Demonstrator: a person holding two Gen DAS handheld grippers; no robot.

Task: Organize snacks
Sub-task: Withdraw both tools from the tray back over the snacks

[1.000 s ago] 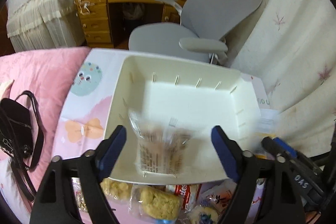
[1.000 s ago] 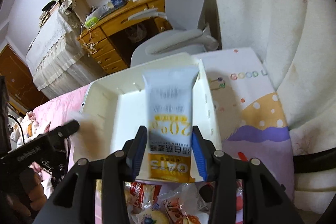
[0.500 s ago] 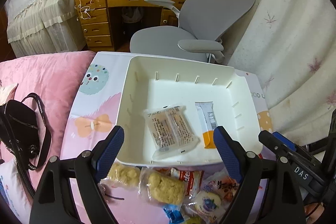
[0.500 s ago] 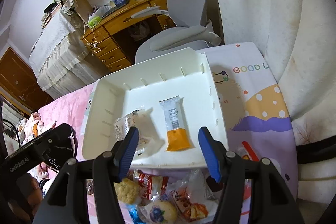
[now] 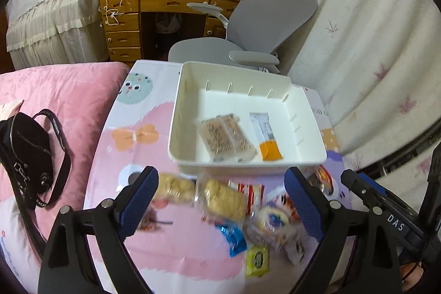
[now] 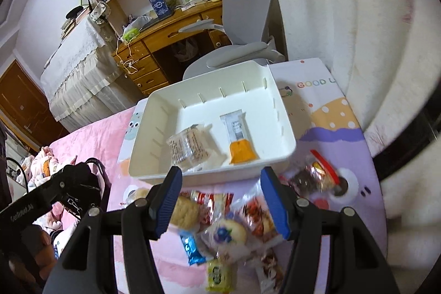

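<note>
A white bin (image 5: 182, 90) (image 6: 278, 98) stands on the patterned mat. In it lie a clear pack of brown crackers (image 5: 226, 137) (image 6: 188, 146) and a white and orange bar (image 5: 266, 135) (image 6: 238, 138). A pile of wrapped snacks (image 5: 234, 203) (image 6: 228, 225) lies on the mat in front of the bin. My left gripper (image 5: 220, 200) is open and empty above the pile. My right gripper (image 6: 222, 200) is open and empty above the pile too. The right gripper's body also shows in the left wrist view (image 5: 386, 211), at the right edge.
A black bag (image 5: 27, 156) lies on the pink blanket (image 5: 69, 90) to the left. A grey office chair (image 5: 261, 26) and a wooden desk (image 5: 154, 4) stand behind the bin. A white curtain (image 5: 372, 32) hangs at the right.
Both grippers let their snacks go into the bin and drew back toward me. They now hang open over the snack pile.
</note>
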